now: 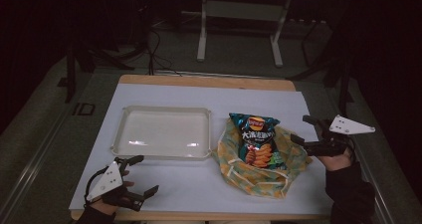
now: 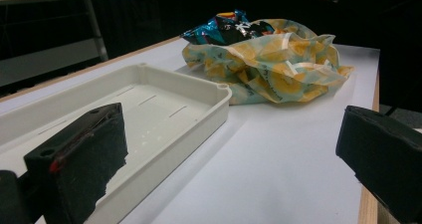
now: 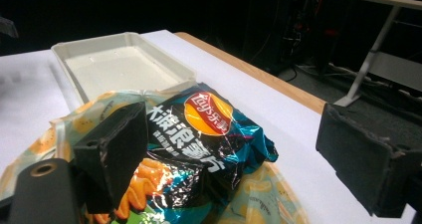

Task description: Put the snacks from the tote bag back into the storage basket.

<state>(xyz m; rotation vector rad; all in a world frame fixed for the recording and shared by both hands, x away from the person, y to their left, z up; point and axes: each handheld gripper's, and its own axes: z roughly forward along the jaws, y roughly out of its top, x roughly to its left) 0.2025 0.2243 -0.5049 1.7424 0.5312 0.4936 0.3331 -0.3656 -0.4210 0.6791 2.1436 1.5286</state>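
Chip bag lies on a patterned cloth bag right of the white tray on the bench; right gripper just beside it, left gripper near-left, both with fingers apart, holding nothing.

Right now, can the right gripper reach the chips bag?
Probably yes: the right gripper is open beside the chips bag, which lies uncovered on the patterned bag.
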